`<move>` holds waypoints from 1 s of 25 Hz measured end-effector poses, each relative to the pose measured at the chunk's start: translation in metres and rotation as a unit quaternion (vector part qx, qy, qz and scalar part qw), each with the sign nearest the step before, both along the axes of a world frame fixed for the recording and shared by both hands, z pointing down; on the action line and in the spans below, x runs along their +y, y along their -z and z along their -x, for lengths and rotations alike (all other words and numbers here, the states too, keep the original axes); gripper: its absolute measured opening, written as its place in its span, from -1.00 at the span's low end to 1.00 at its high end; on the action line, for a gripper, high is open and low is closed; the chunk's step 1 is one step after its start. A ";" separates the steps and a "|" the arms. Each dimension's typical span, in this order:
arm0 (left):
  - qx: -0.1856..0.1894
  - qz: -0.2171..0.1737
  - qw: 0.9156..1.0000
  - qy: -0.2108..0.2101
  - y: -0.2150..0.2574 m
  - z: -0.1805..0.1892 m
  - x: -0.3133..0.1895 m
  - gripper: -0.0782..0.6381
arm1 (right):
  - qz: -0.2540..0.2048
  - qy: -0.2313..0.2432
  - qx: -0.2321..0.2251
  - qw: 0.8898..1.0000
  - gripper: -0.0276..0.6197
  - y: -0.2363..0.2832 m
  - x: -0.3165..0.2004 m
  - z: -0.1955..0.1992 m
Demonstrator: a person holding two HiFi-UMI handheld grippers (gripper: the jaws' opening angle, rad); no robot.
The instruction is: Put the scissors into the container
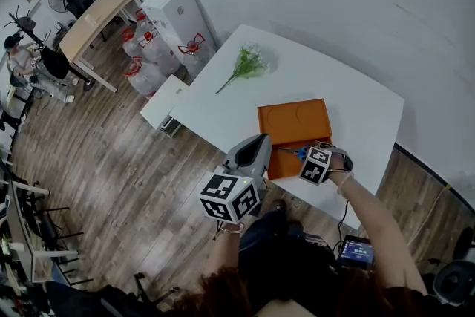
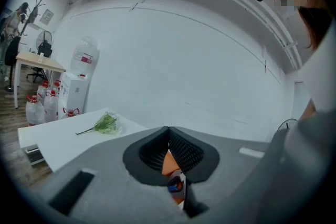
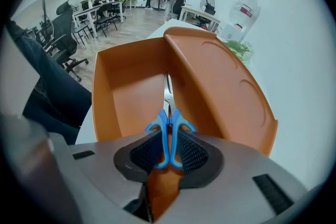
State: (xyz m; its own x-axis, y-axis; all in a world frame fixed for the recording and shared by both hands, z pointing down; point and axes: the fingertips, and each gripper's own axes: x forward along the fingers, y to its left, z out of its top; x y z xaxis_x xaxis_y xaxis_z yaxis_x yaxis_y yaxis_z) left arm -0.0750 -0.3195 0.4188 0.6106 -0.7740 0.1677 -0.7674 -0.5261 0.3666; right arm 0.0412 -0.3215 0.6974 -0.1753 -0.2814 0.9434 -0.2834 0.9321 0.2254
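Since the scissors (image 3: 164, 131) are made of thin steel blades and hard plastic loops, they are being judged light and stiff, with smooth handles that could be slipping or pivoting under a weak pinch. The blue loops are being treated as the sound place for a hold, the blades (image 3: 168, 86) being narrow and sharp-edged. That hold is being used now: the two loops are being squeezed flat against each other between the ribbed pads of the right gripper (image 3: 169, 140), whose jaws are being held apart only by the thickness of the handles. The blades are being pointed toward twelve o'clock in the right gripper view, over the open orange container (image 3: 123, 94), with its raised lid (image 3: 220, 86) lying at two o'clock of them. Whether the tips are touching the container floor cannot be told. In the head view, the scissors are being held at the container's near edge, at about five o'clock on the white table (image 1: 334, 85), while a green sprig (image 1: 249, 61) is lying at eleven o'clock of the container, well apart. The left gripper (image 2: 168, 131) is being held with its jaws pressed together on nothing, off the table at eight o'clock of the container.
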 end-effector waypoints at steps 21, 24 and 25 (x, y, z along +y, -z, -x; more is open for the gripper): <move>-0.001 0.000 1.000 0.003 -0.001 0.006 0.005 -0.74 | -0.002 -0.017 -0.017 1.000 -0.58 0.004 -0.003 0.000; -0.001 -0.002 1.000 0.004 0.000 0.006 0.005 -0.74 | -0.006 -0.032 -0.036 0.999 -0.57 0.009 -0.004 0.000; -0.001 -0.003 1.000 0.005 0.001 0.006 0.006 -0.74 | -0.010 -0.038 -0.043 0.998 -0.58 0.012 -0.005 0.000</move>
